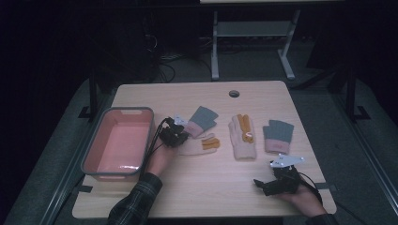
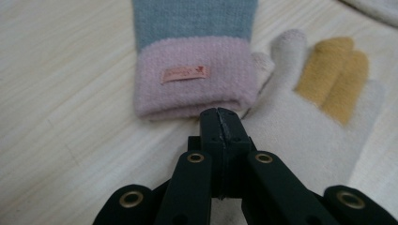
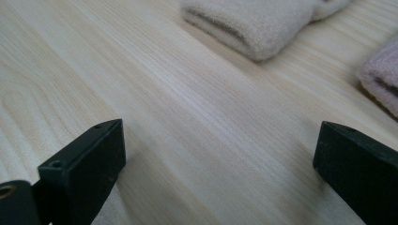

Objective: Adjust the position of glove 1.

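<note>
Cream glove (image 2: 300, 136) under closed left claw (image 2: 220, 123)

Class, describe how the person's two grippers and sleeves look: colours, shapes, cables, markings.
Both grippers are black. The left gripper has flat jointed links with brass-ringed holes, and black cables trail from it. The right gripper carries a grey three-cornered plate on top. The left sleeve is dark plaid.

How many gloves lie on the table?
4. A grey-and-pink glove by the left tongs, a cream glove partly under it, another cream glove at centre, and a second grey-and-pink glove right of that.
</note>
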`<state>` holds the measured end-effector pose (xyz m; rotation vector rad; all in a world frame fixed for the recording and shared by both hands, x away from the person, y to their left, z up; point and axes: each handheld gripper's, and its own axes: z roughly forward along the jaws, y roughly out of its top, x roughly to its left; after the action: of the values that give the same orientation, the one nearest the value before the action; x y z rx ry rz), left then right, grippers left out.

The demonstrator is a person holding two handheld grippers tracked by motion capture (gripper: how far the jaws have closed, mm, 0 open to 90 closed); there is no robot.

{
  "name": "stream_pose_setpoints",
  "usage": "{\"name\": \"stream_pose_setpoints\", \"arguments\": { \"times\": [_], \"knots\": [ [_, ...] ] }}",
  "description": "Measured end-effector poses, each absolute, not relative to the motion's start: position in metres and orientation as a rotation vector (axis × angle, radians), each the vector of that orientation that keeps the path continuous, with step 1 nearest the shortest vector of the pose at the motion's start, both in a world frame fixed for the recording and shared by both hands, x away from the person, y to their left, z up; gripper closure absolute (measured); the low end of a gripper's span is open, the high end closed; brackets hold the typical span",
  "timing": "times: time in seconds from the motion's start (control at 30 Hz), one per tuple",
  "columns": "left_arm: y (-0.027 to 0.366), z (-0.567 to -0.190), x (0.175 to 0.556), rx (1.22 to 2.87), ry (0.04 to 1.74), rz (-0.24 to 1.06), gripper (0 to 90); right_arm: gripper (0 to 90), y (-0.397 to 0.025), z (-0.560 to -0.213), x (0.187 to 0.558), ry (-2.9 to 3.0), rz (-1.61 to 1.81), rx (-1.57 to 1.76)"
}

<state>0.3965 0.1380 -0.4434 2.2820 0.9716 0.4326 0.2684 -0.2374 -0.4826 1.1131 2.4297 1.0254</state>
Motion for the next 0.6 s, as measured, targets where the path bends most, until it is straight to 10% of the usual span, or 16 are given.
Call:
{"name": "stream_pose_setpoints", "arguments": {
  "times": [0.6],
  "knots": [
    [0.137, -0.443, 0.367, 2.327, 0.908, 0.227, 89.4, 2.5, -0.237, -0.483, 0.268, 2.432, 1.027, 1.112]
  ]
}}
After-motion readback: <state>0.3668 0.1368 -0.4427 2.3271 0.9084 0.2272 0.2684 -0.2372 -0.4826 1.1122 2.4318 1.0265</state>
